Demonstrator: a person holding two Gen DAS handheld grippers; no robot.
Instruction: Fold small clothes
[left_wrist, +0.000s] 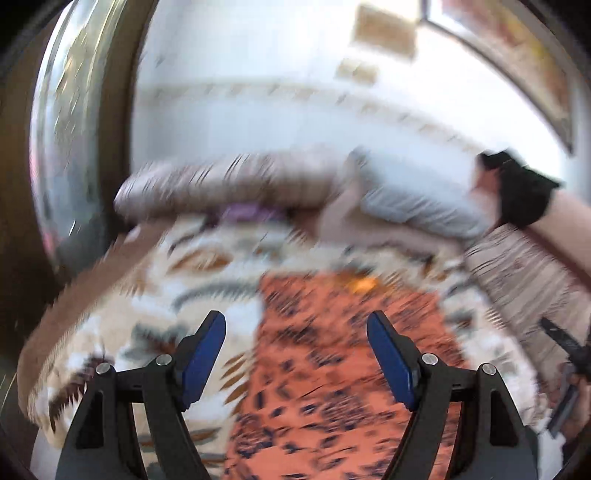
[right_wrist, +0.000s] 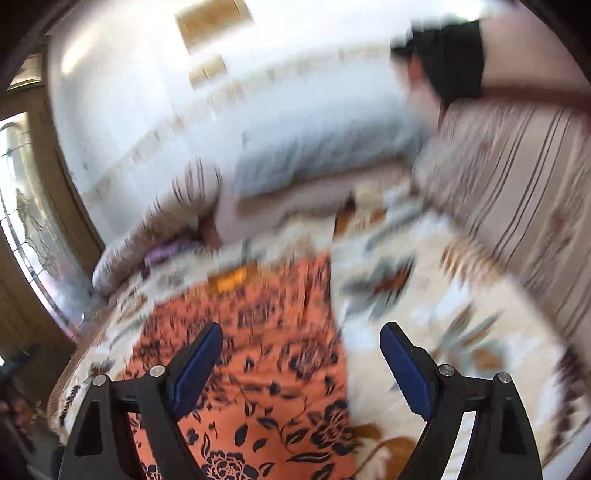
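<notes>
Heavy motion blur in both wrist views. Orange garment (right_wrist: 258, 369) with dark navy floral print, spread flat on the cream leaf-patterned bed cover (right_wrist: 424, 295), long axis running near to far. Small yellow-orange patch (right_wrist: 231, 278) at its far edge, too smeared to identify. Right edge of the cloth straight, near end running out under the camera. Left gripper (left_wrist: 295, 354) with blue pads apart, nothing between them, hanging above the cloth, no contact. Right gripper (right_wrist: 301, 363) likewise apart, empty, over the garment's right half. Striped beige cushions (right_wrist: 517, 177) at far right and along the far side, pale grey pillow (right_wrist: 325, 151) behind, small purple item (right_wrist: 166, 251) at far left beside the cushion.
</notes>
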